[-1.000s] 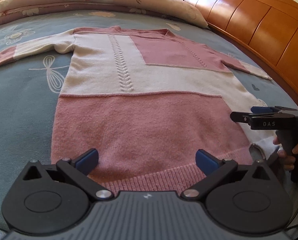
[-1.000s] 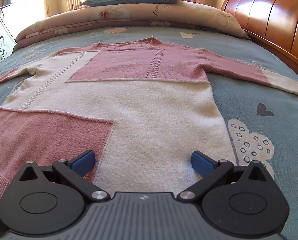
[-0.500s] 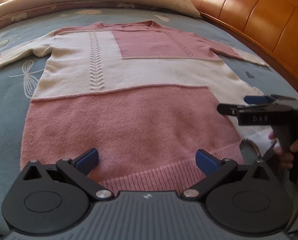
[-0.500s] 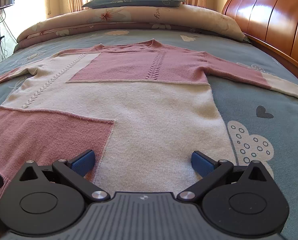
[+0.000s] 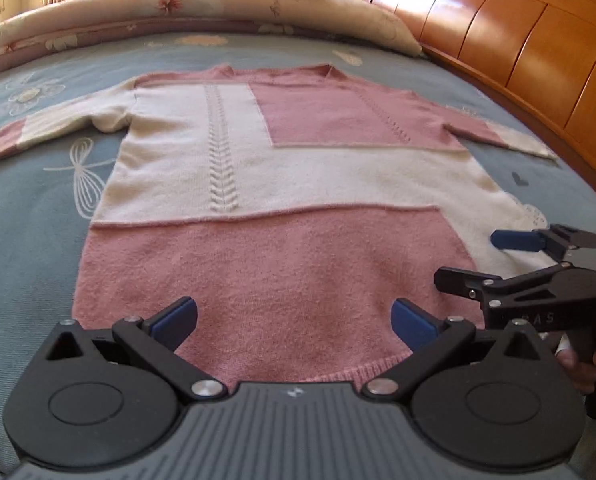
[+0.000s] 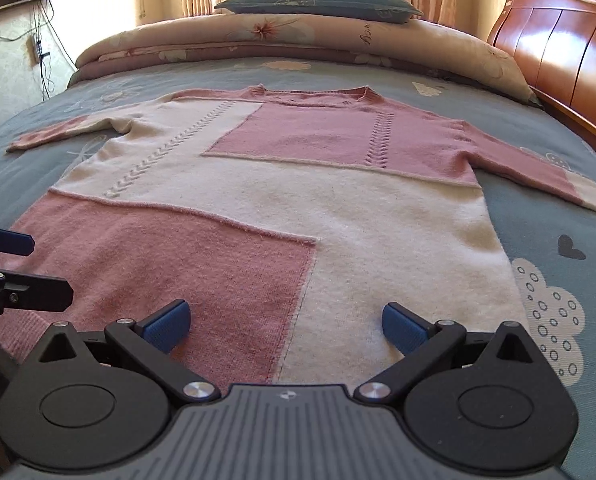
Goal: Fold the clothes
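A pink and cream knit sweater [image 5: 282,200] [image 6: 282,208] lies flat on the bed, front up, both sleeves spread out to the sides and its ribbed hem nearest me. My left gripper [image 5: 294,320] hovers open over the pink hem area, nothing between its blue pads. My right gripper [image 6: 284,322] is open too, over the hem where pink meets cream. In the left wrist view the right gripper [image 5: 494,260] shows from the side at the sweater's right edge, held by a hand [image 5: 582,364]. The left gripper's fingers [image 6: 6,240] reach in at the left edge of the right wrist view.
The bed has a blue patterned sheet [image 6: 558,240]. A rolled floral quilt [image 6: 298,36] and a dark pillow [image 6: 318,0] lie at the far end. A wooden headboard [image 5: 518,60] runs along the right side. A wall with cables [image 6: 38,52] is at left.
Both views have risen and pulled back a little, showing more of the sweater. The right gripper now sits closer to the left one, and the left gripper's fingers show more in the right view.
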